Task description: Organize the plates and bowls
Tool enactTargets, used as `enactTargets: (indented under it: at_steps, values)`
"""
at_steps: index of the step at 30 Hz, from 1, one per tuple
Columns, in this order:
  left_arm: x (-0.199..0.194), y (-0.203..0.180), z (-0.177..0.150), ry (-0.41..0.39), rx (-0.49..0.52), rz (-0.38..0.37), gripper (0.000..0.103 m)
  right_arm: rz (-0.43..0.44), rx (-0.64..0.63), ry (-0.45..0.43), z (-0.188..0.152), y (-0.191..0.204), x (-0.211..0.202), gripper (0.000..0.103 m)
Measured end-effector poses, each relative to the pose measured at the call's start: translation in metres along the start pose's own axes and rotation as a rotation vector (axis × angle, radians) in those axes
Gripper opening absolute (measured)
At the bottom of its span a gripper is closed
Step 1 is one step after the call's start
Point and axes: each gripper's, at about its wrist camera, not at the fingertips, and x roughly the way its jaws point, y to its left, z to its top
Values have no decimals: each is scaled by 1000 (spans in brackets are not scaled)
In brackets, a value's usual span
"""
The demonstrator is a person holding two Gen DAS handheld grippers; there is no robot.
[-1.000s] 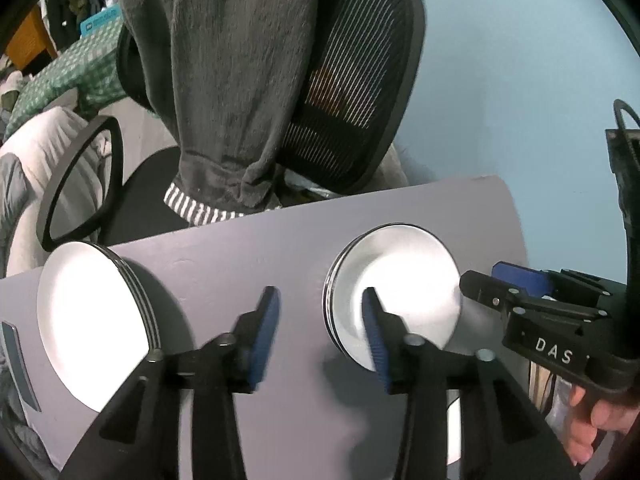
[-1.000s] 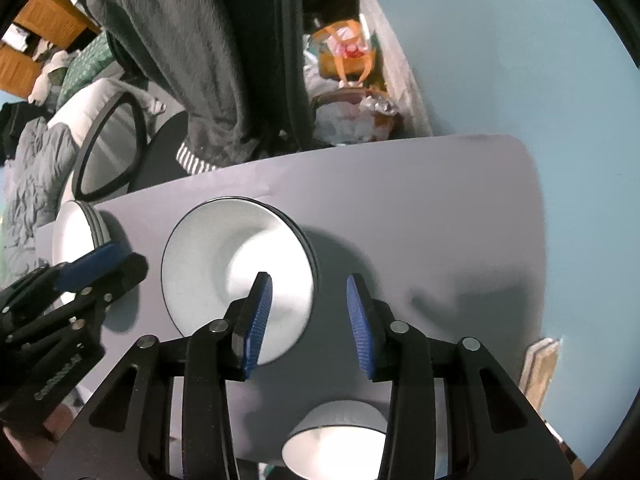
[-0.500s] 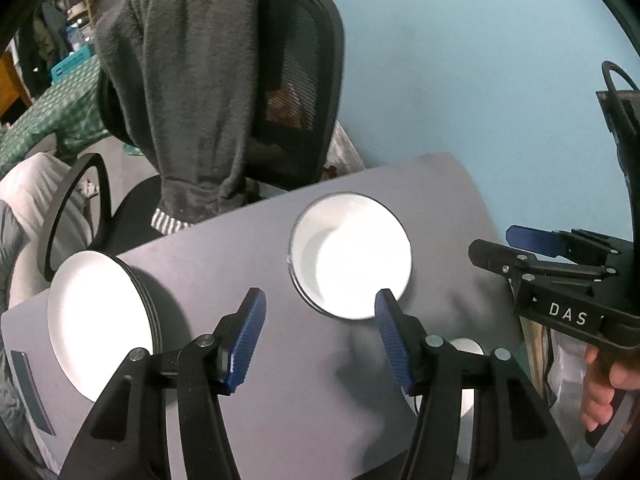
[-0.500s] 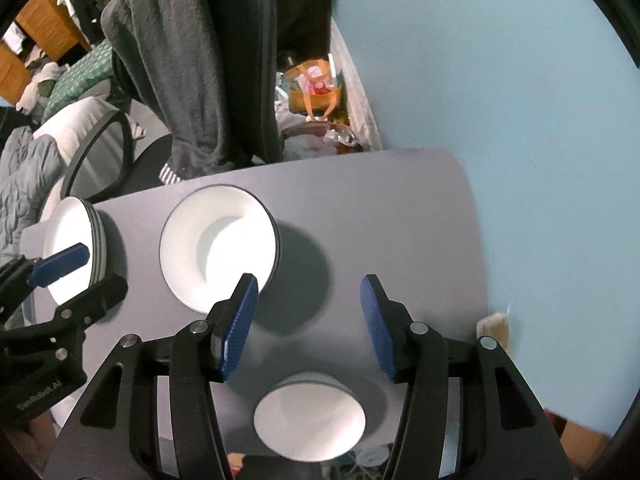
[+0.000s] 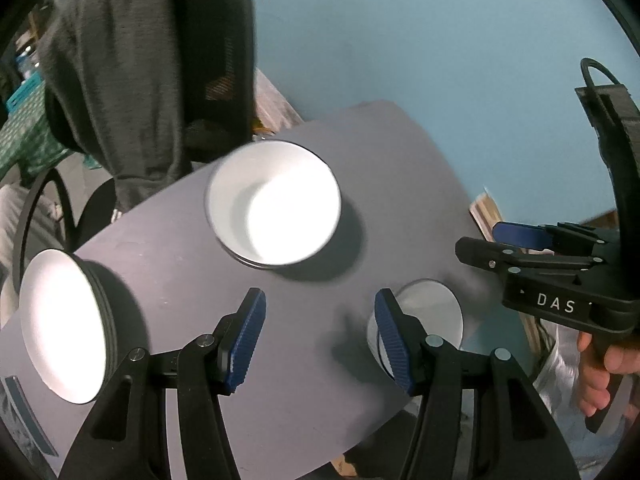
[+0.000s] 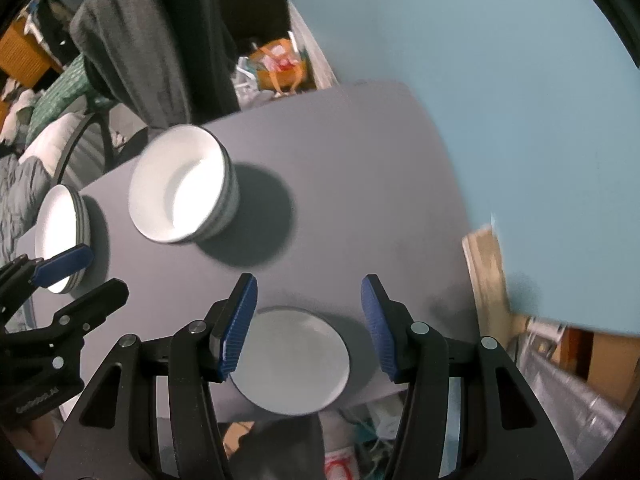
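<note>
A stack of white bowls point(image 5: 276, 204) stands mid-table; it also shows in the right wrist view point(image 6: 184, 190). A stack of white plates point(image 5: 64, 328) sits at the table's left edge, seen too in the right wrist view point(image 6: 60, 228). A smaller white dish point(image 6: 292, 360) lies at the near right edge, also in the left wrist view point(image 5: 432, 312). My left gripper point(image 5: 320, 340) is open and empty above the table. My right gripper point(image 6: 306, 328) is open and empty, hovering over the small dish.
The grey table point(image 5: 192, 280) ends close behind the bowls and to the right. An office chair with a dark towel point(image 5: 132, 60) stands behind it. A blue wall point(image 6: 480, 80) is at the right. Clutter point(image 6: 280, 68) lies on the floor.
Both grippers have pulled back and up from the bowl stack and opened wider. The small dish has come into view under the right gripper.
</note>
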Motion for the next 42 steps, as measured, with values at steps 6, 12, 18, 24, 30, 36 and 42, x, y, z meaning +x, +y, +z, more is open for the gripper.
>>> enactTargets:
  at_steps: [6,12,18,24,30,36,42]
  values:
    - [18,-15,-7,42,67,-24,58,0,62,26,-20,-16,5,53]
    - [39,-26,-14,91,118,-25,58,22,129,47,-48,-35,17,57]
    - [59,-32,-19,138,131,-40,58,59,200,71,-68,-53,39,57]
    - [74,-37,-25,166,128,-49,58,107,258,76,-85,-67,58,57]
    - [94,-41,-31,191,142,-31,58,120,286,93,-95,-71,73,57]
    - [107,-45,-37,218,143,-13,58,122,296,113,-100,-69,85,57]
    - [119,-48,-36,234,124,-17,58,137,282,123,-105,-67,90,57]
